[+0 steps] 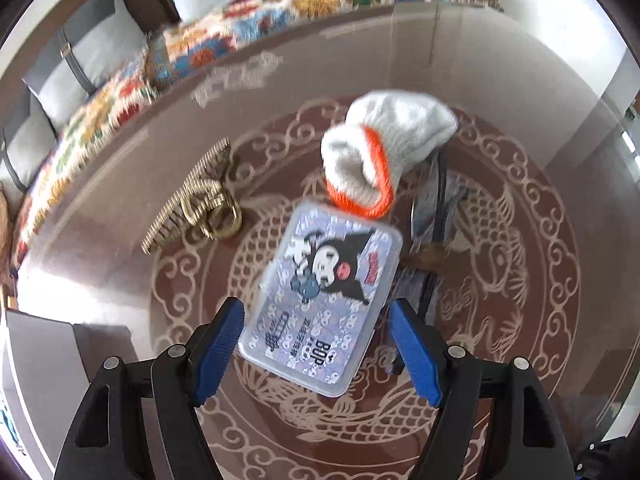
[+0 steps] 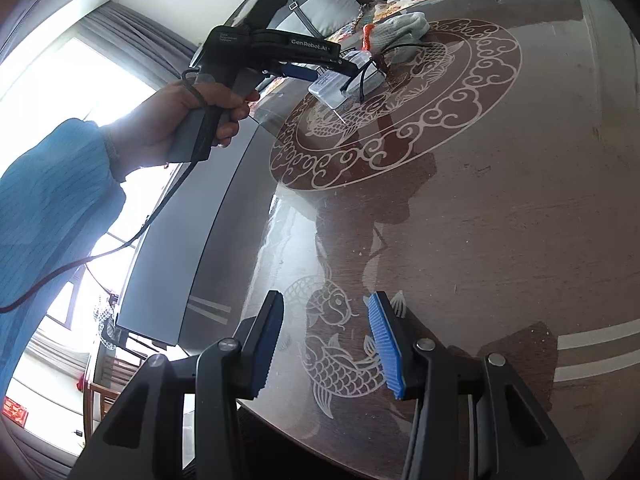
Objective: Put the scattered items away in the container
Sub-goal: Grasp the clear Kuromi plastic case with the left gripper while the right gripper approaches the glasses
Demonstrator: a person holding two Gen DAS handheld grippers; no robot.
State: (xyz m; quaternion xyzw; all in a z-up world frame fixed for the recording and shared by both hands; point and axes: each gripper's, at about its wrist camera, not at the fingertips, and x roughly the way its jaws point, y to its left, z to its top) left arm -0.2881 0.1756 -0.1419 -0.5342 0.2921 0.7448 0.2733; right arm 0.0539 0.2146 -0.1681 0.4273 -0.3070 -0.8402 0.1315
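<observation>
A clear plastic card box with a cartoon print lies on the glass tabletop. My left gripper hangs over it with a blue pad close to each long side, and I see no pad pressing on it. A white knit glove with an orange cuff lies just beyond the box. A gold hair claw clip sits to the left. In the right wrist view a hand holds the left gripper above the box, near the glove. My right gripper stands open over fish carvings with nothing in it.
The round table has a carved fish and cloud pattern under glass. A grey flat panel runs along its left edge. A sofa with a patterned cover and grey cushions stands behind. A blue sleeve fills the left.
</observation>
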